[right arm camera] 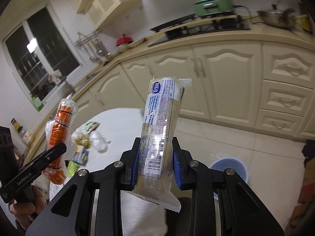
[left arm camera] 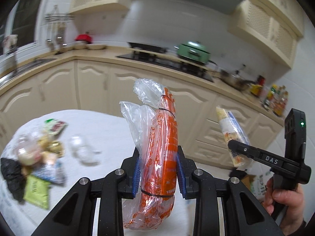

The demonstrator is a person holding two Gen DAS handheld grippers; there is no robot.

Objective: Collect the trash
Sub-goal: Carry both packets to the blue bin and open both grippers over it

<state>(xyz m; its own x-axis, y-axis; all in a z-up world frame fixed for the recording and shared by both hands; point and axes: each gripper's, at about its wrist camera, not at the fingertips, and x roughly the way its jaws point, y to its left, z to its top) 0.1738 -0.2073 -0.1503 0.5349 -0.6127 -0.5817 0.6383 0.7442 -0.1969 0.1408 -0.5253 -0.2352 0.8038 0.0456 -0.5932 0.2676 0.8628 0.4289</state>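
My left gripper (left arm camera: 158,174) is shut on an orange packet wrapped in clear plastic (left arm camera: 163,149), held upright above the white round table (left arm camera: 110,129). The same orange packet (right arm camera: 60,129) shows at the left of the right wrist view, in the left gripper (right arm camera: 53,153). My right gripper (right arm camera: 156,172) is shut on a clear wrapper with blue print (right arm camera: 161,129), lifted above the table edge. In the left wrist view that wrapper (left arm camera: 230,131) sits in the right gripper (left arm camera: 233,145). A pile of wrappers and packets (left arm camera: 37,157) lies on the table's left side.
A blue bin (right arm camera: 229,170) stands on the tiled floor to the right of the table. Cream cabinets (left arm camera: 94,86) and a counter with a green pot (left arm camera: 193,51) run behind. A crumpled clear plastic piece (left arm camera: 84,151) lies mid-table. A cardboard box (right arm camera: 307,186) sits at far right.
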